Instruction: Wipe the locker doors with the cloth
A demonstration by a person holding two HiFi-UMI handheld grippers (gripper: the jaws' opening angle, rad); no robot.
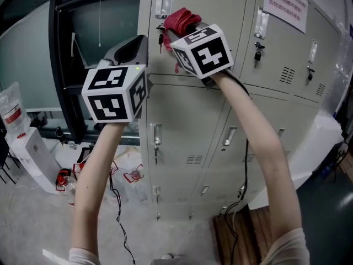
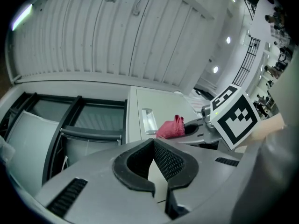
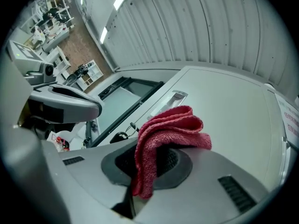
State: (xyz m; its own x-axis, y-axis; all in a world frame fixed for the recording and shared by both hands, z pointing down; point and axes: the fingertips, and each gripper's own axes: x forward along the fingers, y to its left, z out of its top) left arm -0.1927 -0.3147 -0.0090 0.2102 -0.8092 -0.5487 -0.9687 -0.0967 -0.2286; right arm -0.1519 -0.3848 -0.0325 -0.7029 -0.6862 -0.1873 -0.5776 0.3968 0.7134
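The right tongs (image 3: 161,160) are clenched on the red cloth (image 3: 170,129), held up at the top-left locker door (image 1: 212,21) just below its handle (image 1: 164,0); the left tongs (image 2: 153,148) are pinched together on nothing, lower left of that handle, by the door's edge.

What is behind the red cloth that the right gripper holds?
Behind the red cloth, pinched in the right gripper, stands an upper locker door, with its handle at the cloth's left. The patch of door directly behind the cloth is covered.
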